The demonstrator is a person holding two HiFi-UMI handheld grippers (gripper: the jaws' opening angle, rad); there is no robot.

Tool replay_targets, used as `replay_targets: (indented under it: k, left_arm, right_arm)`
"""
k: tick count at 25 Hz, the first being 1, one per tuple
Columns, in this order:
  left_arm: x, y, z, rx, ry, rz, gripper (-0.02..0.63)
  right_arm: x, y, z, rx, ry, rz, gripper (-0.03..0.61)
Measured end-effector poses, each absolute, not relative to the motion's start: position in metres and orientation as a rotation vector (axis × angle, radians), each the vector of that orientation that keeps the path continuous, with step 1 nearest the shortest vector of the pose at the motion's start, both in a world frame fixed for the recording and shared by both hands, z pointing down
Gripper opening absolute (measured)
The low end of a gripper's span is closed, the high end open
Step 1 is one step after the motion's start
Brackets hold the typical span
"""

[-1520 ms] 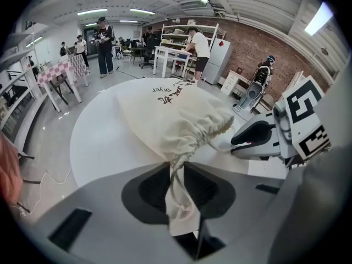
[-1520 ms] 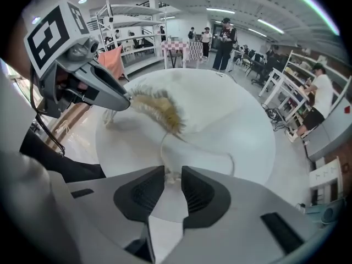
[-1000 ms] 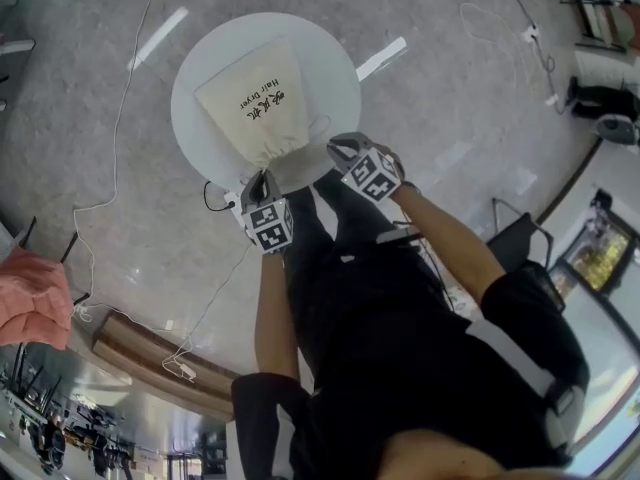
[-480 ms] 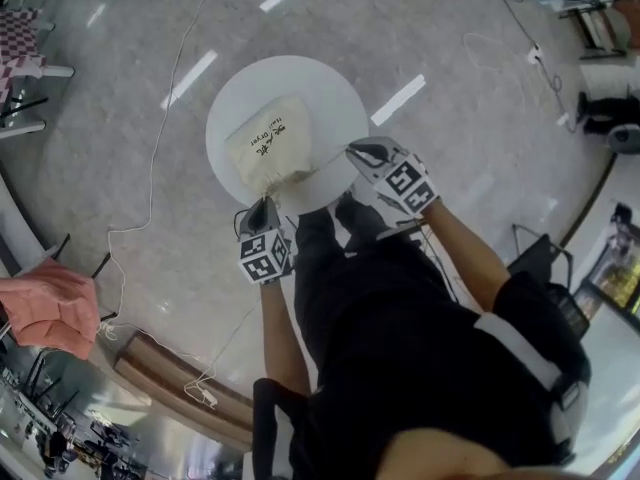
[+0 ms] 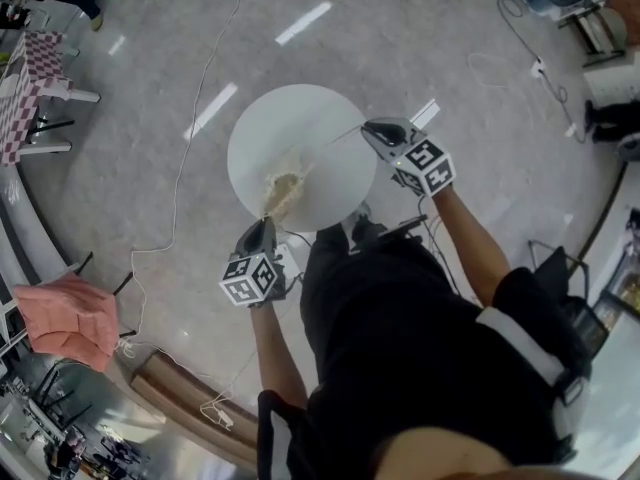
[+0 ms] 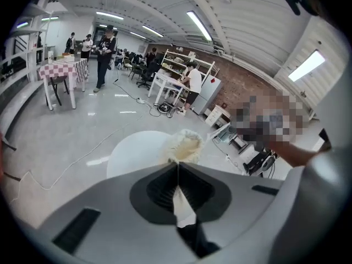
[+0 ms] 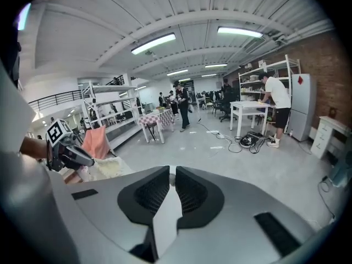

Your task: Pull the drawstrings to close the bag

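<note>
A cream drawstring bag [image 5: 283, 190] hangs between my two grippers above the round white table [image 5: 320, 118], its mouth bunched tight and facing up. My left gripper [image 5: 262, 224] is shut on one drawstring just below the bag's mouth. In the left gripper view the puckered bag mouth [image 6: 185, 145] sits right past the closed left gripper [image 6: 177, 166]. My right gripper [image 5: 366, 128] is shut on the other drawstring [image 5: 335, 140], which runs taut from the bag. The right gripper view shows the right gripper [image 7: 172, 172], the bag [image 7: 105, 167] and the left gripper [image 7: 67, 152] off to the left.
A pink cloth [image 5: 62, 313] hangs on a rack at the left. Cables [image 5: 190, 148] trail over the shiny floor. A checkered table [image 5: 30, 78] stands far left. People, desks and shelves [image 6: 181, 78] fill the room's far end. The holder's dark-clothed body [image 5: 400, 338] fills the bottom of the head view.
Both grippers have risen and spread apart. The bag, which lay flat on the table with its print showing, now hangs lifted with its mouth gathered tight.
</note>
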State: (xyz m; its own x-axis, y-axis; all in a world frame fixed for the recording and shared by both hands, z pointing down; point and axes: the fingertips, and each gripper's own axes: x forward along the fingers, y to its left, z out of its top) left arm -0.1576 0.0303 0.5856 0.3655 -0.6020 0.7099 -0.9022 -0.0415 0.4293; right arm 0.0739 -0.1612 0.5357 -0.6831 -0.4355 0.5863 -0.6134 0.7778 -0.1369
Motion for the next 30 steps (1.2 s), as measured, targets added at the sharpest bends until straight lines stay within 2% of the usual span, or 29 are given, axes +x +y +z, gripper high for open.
replay_targets:
  k: [11,30]
  left_arm:
    - [-0.135,0.038,0.549,1.857,-1.157,0.343,0.005]
    - [-0.119,0.068,0.542,1.896,-1.022,0.27,0.002]
  right_arm:
    - [0.103,-0.204,0.533,0.948,-2.399,0.499,0.031]
    - [0.13,-0.229,0.569,1.055,-2.304,0.606,0.029]
